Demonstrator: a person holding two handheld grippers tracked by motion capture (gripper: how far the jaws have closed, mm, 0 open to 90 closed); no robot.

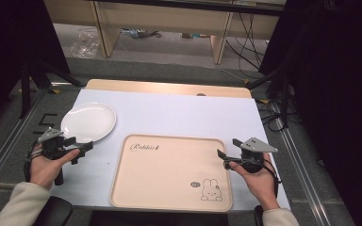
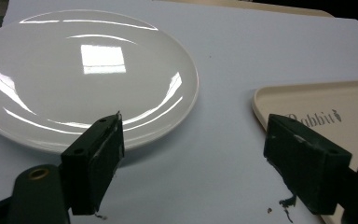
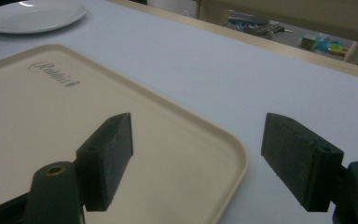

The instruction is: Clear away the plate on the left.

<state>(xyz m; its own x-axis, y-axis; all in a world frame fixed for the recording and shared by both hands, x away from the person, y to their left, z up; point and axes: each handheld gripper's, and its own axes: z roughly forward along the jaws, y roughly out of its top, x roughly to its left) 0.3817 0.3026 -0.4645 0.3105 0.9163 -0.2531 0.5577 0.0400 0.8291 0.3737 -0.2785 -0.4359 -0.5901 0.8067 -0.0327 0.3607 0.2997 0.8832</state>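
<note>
left gripper (image 2: 193, 154) jaws spread wide, holding nothing, just beside the white plate (image 2: 74, 70); right gripper (image 3: 198, 158) equally wide, empty, poised over the beige tray (image 3: 74, 135) corner

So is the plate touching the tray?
Apart. In the left gripper view a strip of bare white table separates the plate from the tray; the high view shows the same gap.

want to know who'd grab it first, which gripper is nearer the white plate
Left. The left gripper sits open just off the white plate, at its near rim. The right gripper is across the tray, at its right edge.
</note>
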